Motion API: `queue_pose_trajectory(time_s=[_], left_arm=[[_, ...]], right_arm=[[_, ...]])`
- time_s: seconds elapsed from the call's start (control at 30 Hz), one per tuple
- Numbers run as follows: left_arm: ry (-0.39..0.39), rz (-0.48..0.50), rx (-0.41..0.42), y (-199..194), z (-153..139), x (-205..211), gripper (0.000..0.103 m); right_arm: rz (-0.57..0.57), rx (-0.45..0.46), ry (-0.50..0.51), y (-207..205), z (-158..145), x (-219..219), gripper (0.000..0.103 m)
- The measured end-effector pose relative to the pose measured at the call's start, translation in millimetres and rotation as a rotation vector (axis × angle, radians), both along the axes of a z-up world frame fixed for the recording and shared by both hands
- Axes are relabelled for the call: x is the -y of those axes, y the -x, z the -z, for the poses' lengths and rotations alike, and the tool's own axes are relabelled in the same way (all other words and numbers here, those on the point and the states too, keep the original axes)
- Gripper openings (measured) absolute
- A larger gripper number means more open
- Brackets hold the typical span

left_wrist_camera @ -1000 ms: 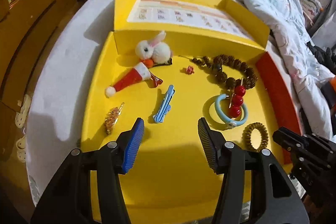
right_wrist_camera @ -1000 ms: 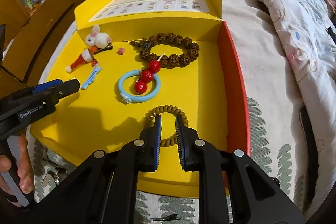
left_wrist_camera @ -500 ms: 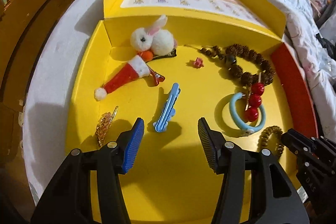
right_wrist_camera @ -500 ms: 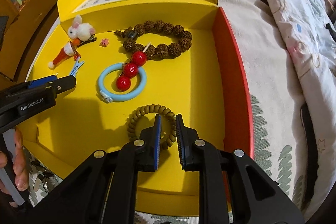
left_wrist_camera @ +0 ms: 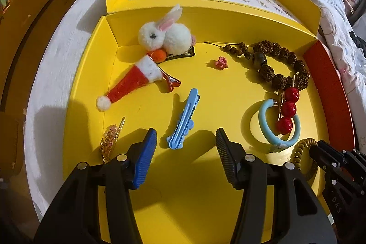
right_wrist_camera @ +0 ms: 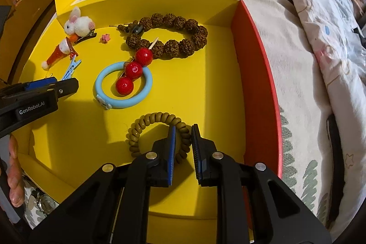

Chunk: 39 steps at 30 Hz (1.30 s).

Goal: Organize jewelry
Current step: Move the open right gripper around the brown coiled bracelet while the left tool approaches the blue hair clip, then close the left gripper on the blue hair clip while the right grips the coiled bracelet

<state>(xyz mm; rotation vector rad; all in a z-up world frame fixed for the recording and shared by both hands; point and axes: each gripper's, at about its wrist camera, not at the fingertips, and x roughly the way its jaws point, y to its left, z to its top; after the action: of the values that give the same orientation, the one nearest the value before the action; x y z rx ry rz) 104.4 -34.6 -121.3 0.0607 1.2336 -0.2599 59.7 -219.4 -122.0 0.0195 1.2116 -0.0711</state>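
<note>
A yellow box tray [left_wrist_camera: 201, 198] [right_wrist_camera: 205, 84] on a bed holds jewelry. My left gripper [left_wrist_camera: 185, 141] is open and empty, its jaws straddling the near end of a blue hair clip [left_wrist_camera: 183, 120]. My right gripper [right_wrist_camera: 183, 129] is narrowly open, with the right side of an olive spiral hair tie [right_wrist_camera: 157, 118] [left_wrist_camera: 302, 150] between its pads. A blue ring bracelet [right_wrist_camera: 123, 86] [left_wrist_camera: 265, 127] with a red bead stick [right_wrist_camera: 133, 69] [left_wrist_camera: 287, 109] across it lies beyond. A brown bead bracelet [right_wrist_camera: 173, 38] [left_wrist_camera: 279, 65] lies farther back.
A bunny clip [left_wrist_camera: 164, 36], a santa hat clip [left_wrist_camera: 132, 84], a small pink clip [left_wrist_camera: 220, 62] and a gold clip [left_wrist_camera: 109, 141] lie at the tray's left. The tray's right wall is red [right_wrist_camera: 256, 74]. A quilt [right_wrist_camera: 320, 15] is on the right.
Both grippers moved forward over the tray. The left gripper now straddles the blue clip's end. The right gripper's pads now straddle the spiral hair tie's side and are slightly wider apart.
</note>
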Motion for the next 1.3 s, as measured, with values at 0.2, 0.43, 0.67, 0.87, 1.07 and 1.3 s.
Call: queue_pose_trajectory(time_s=[0.2, 0.43, 0.67, 0.87, 1.07, 1.3], left_arm=[[-0.016, -0.005, 0.011, 2.8, -1.5, 4.2, 0.038], [0.009, -0.020, 0.003, -0.5, -3.2, -0.4, 0.018], [0.033, -0.042, -0.010, -1.9, -2.6, -8.7, 0.016], [0.049, -0.049, 0.007, -1.4, -10.6, -14.4, 0.016], [0.061, -0.047, 0.035, 6.2, -23.9, -14.8, 0.016], [0.069, -0.037, 0.064, 18.2, -41.6, -16.4, 0.016]], right_arm=[[-0.011, 0.009, 0.016, 1.1, -0.4, -0.9, 0.013], [-0.013, 0.010, 0.018, 1.3, -0.6, -1.3, 0.011], [0.000, 0.020, 0.006, 2.1, -4.8, 3.1, 0.011], [0.004, 0.052, -0.025, 7.2, -19.1, 5.7, 0.010], [0.007, 0.074, -0.044, 12.8, -30.3, 8.7, 0.010], [0.007, 0.100, -0.058, 23.8, -45.9, 13.1, 0.010]])
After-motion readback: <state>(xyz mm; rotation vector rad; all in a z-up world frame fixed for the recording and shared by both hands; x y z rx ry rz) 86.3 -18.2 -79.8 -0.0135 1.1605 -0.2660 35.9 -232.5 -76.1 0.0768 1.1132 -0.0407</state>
